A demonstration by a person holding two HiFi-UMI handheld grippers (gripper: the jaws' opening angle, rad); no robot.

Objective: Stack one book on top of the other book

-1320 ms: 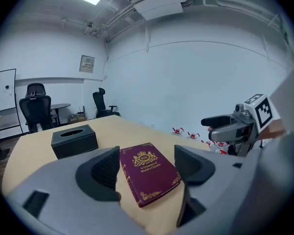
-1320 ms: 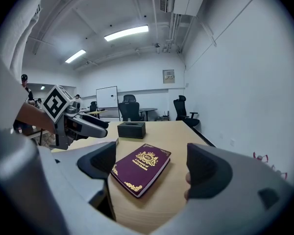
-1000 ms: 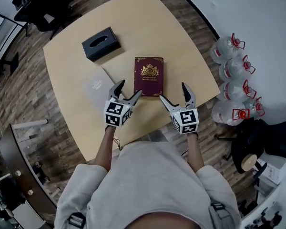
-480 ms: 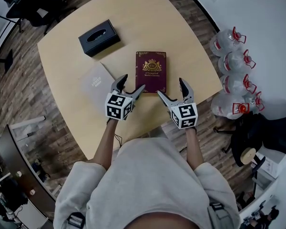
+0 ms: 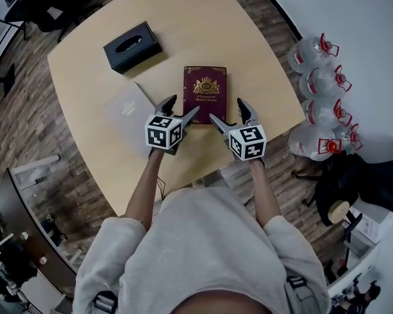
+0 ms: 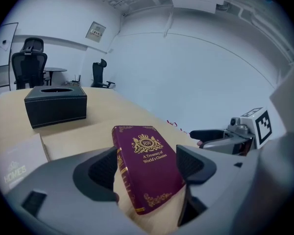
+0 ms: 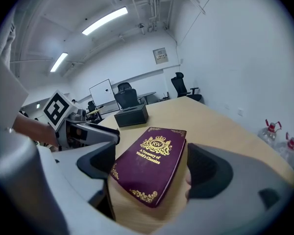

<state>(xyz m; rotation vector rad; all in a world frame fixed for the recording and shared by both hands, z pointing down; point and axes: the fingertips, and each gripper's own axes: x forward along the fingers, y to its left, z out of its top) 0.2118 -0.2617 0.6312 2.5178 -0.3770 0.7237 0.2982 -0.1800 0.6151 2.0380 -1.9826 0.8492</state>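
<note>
A maroon book [image 5: 205,93] with gold ornament lies flat on the wooden table [image 5: 183,25]. A grey book [image 5: 126,112] lies to its left. My left gripper [image 5: 181,112] is open at the maroon book's near left corner. My right gripper [image 5: 227,112] is open at its near right corner. In the left gripper view the maroon book [image 6: 147,165] lies between and beyond the open jaws of my left gripper [image 6: 147,168], with the grey book [image 6: 17,165] at the left. The right gripper view shows the maroon book [image 7: 149,163] ahead of my right gripper [image 7: 154,170], whose jaws stand wide apart.
A black tissue box [image 5: 131,46] stands at the table's far left, also seen as the tissue box [image 6: 55,105] and the tissue box [image 7: 131,115]. Several water jugs [image 5: 318,90] stand on the floor to the right. Office chairs [image 5: 33,5] stand beyond the table's far left.
Both grippers have moved forward and inward toward the maroon book's near corners. Both stay open. The books have not moved.
</note>
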